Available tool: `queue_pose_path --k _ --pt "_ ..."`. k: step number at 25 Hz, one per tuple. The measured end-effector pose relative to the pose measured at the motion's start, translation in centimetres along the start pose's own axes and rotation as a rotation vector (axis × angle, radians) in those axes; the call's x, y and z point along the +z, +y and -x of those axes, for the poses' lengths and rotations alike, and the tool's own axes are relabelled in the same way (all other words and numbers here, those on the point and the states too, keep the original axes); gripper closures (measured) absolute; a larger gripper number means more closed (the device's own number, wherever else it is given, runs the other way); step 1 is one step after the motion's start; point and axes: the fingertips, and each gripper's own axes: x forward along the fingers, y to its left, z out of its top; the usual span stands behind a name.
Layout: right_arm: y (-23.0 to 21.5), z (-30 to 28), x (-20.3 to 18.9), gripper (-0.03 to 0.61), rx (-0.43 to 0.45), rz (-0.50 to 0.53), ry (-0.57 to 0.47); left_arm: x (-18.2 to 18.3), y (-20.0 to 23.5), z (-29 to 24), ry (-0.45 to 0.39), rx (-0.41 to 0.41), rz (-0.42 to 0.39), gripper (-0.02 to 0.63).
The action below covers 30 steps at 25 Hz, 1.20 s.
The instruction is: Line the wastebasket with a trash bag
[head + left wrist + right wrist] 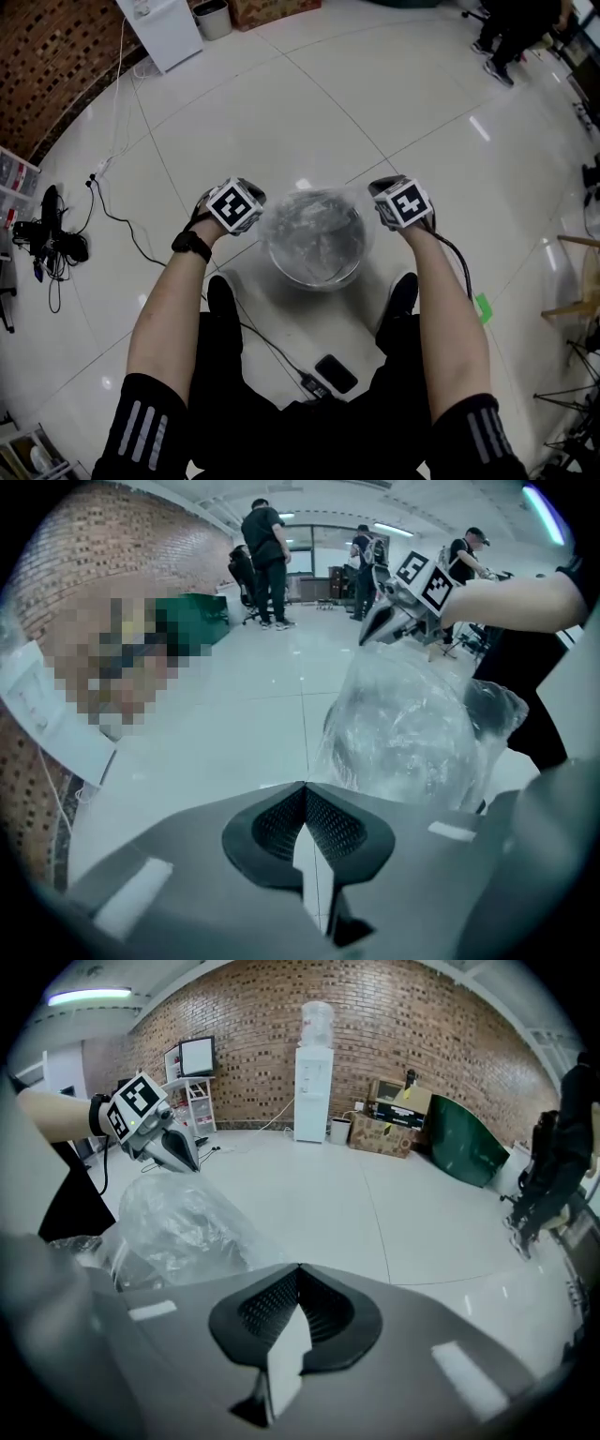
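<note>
Seen from the head camera, the wastebasket point(319, 274) stands on the floor point(375, 112) between the person's shoes point(221, 298), with a clear bag point(314, 220) puffed up over its mouth. We see the left gripper point(305, 791) just beside the rim on one side and the right gripper point(298, 1271) on the other. Each has its jaws clenched together, with the bag alongside.

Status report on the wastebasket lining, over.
Left gripper shut, right gripper shut, either side of wastebasket. Clear trash bag bunched over its mouth. Nothing blocking; phone, cable on floor nearby.
</note>
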Motion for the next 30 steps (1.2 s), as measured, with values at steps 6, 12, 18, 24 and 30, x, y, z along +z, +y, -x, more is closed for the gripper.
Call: queue_pose_path --k 6,12,18,24,30 --pt "-0.3 -2.9 -1.7 0.571 -0.001 -0.022 0.016 -1.2 1.8 -3.5 -0.003 0.012 0.106 0.62" --pt "-0.3 -5.5 -3.3 0.571 0.016 -0.048 0.031 -1.7 2.7 -6.7 0.006 -0.003 0.138 0.62" --pt "0.9 -8.2 -8.3 0.571 0.063 -0.059 0.167 -3.7 1.5 -10.7 0.067 -0.09 0.167 0.62" --pt "2.9 -9.3 -9.4 0.571 0.145 -0.059 0.201 -5.5 -0.2 -12.4 0.088 -0.17 0.223 0.62" --pt "2.3 -8.9 -9.5 0.564 0.145 -0.118 0.181 -5.8 1.6 -11.3 0.078 -0.123 0.259 0.577"
